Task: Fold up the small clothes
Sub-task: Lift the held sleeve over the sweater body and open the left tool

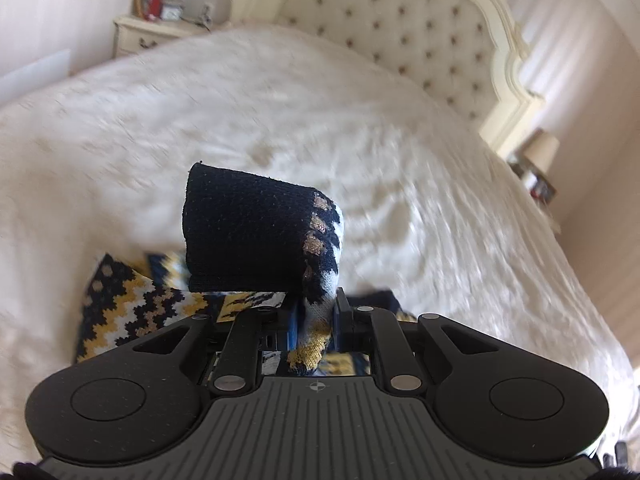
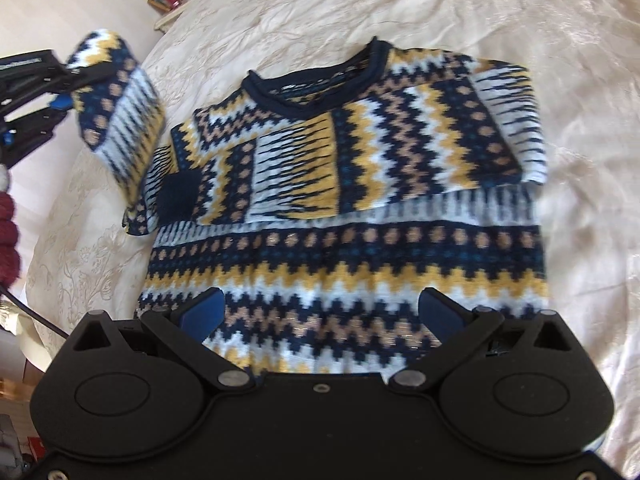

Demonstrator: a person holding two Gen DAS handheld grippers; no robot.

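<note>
Spread flat across the cream bed (image 2: pixel 520 60), neckline away from the right wrist camera and hem just under it: a small patterned sweater (image 2: pixel 344 248), with one sleeve already folded in over the chest (image 2: pixel 504 120). Off to the far side in that same view, lifted clear of the bedcover: the other sleeve (image 2: pixel 120 120), running slantwise from the shoulder seam out to its dark cuff (image 1: pixel 244 236). Clamped tight on that sleeve just behind the cuff: left gripper (image 1: pixel 314 320), plainly the nearer one and already carrying the cloth. Hovering over the hem with blue pads spread wide and nothing between them: right gripper (image 2: pixel 322 312). Judged next: sleeve across and inward toward the chest, laid beside the folded one.
</note>
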